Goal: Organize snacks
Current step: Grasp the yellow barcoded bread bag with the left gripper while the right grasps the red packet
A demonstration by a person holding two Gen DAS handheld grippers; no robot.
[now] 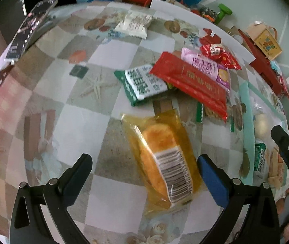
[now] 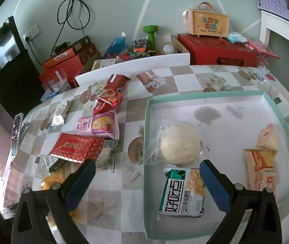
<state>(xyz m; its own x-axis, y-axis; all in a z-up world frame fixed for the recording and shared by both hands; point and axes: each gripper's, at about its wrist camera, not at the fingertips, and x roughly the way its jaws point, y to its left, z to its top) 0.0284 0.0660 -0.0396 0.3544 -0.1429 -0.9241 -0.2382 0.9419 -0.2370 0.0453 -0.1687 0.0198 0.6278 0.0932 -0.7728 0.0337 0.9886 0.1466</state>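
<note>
My left gripper (image 1: 144,162) is open just above a yellow-wrapped orange cake (image 1: 162,158) with a barcode, which lies on the checked tablecloth between the fingers. Beyond it sit a green-and-white packet (image 1: 142,84), a long red packet (image 1: 193,83) and a pink packet (image 1: 207,67). My right gripper (image 2: 147,167) is open over the near left edge of the mint-rimmed tray (image 2: 147,134). In the tray lie a wrapped pale bun (image 2: 178,145), a green-and-white snack pack (image 2: 182,193), an orange packet (image 2: 259,167) and a jelly cup (image 2: 267,137).
A phone (image 1: 29,27) lies at the table's far left edge. A white packet (image 1: 134,25) sits further back. Red boxes (image 2: 217,49), a green dumbbell (image 2: 151,36), a blue bottle (image 2: 115,44) and a small wooden case (image 2: 209,23) stand along the wall behind a white board (image 2: 132,66).
</note>
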